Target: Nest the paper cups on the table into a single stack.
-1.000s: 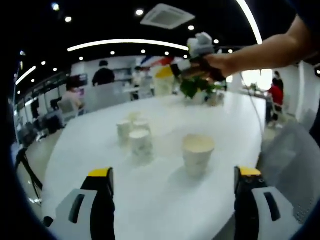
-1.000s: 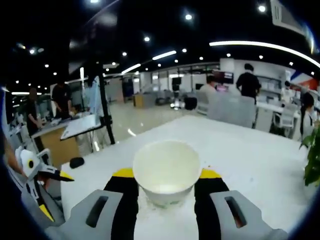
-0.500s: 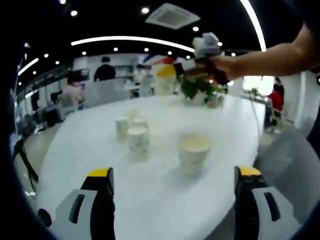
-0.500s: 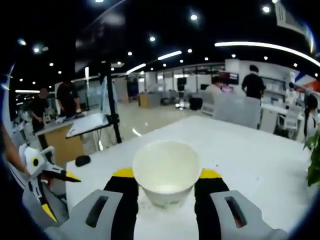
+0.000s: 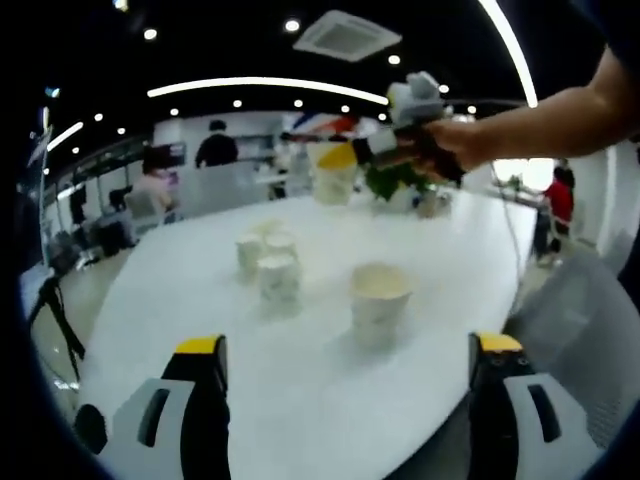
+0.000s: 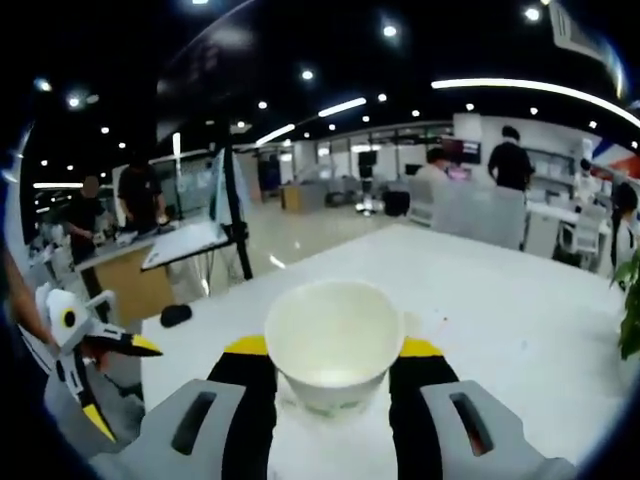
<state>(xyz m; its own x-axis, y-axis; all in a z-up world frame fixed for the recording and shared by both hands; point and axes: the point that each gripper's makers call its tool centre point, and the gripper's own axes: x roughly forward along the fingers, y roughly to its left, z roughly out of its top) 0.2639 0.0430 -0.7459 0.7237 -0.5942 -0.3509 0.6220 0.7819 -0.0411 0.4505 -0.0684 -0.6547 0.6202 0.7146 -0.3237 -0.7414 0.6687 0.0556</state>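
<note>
A white paper cup (image 6: 334, 345) sits pinched between the jaws of the right tongs (image 6: 334, 370), mouth facing the camera and empty inside, with a faint greenish mark low on its wall that is too blurred to read as writing. In the left gripper view the same held cup (image 5: 333, 178) shows raised above the far side of the table (image 5: 300, 390), gripped by the right tongs in a person's hand (image 5: 455, 140). The left tongs (image 5: 349, 375) stand spread wide with nothing between the jaws, poised over the near edge of the white table. Ahead of them, slightly right of centre, a single wide paper cup (image 5: 378, 300) stands upright. Further ahead and to the left stands a close cluster of smaller paper cups (image 5: 268, 258), upright, touching or nearly so; no print on them can be read. Beyond the cups, near the held cup, a green plant (image 5: 395, 180) stands on the table. In the right gripper view the left tongs (image 6: 85, 375) appear low at the left, beside the table edge.
</note>
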